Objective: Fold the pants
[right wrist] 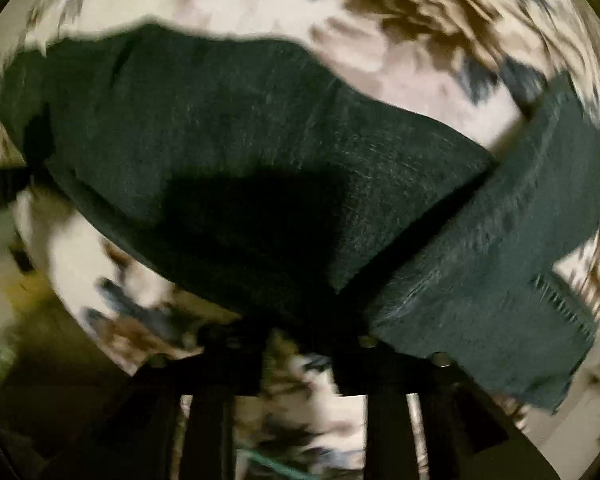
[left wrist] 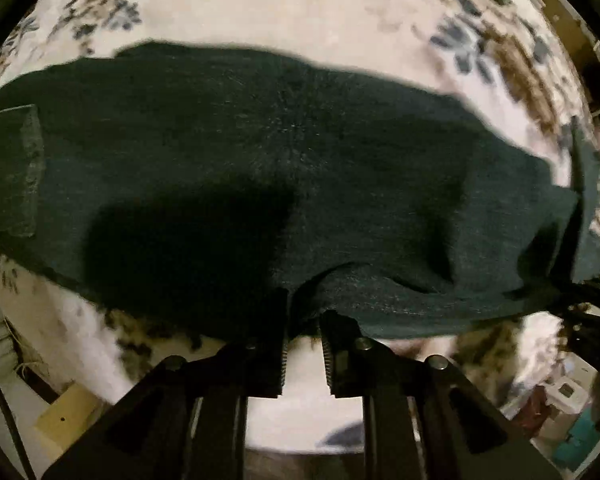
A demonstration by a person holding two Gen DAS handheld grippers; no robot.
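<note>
the left tongs (left wrist: 305,320) are pinching the near edge of the dark pants (left wrist: 260,160). the right tongs (right wrist: 296,340) are too blurry to tell. the pants are lying sideways, straight ahead of both, on the flowery cover (left wrist: 260,12).

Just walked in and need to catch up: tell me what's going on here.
A person is folding dark green pants on a floral-patterned cover with two handheld tools. The left tool pinches the near edge of the cloth. The right tool is at the pants' edge too, but blur hides its grip. One cuffed leg end lies across to the right.
</note>
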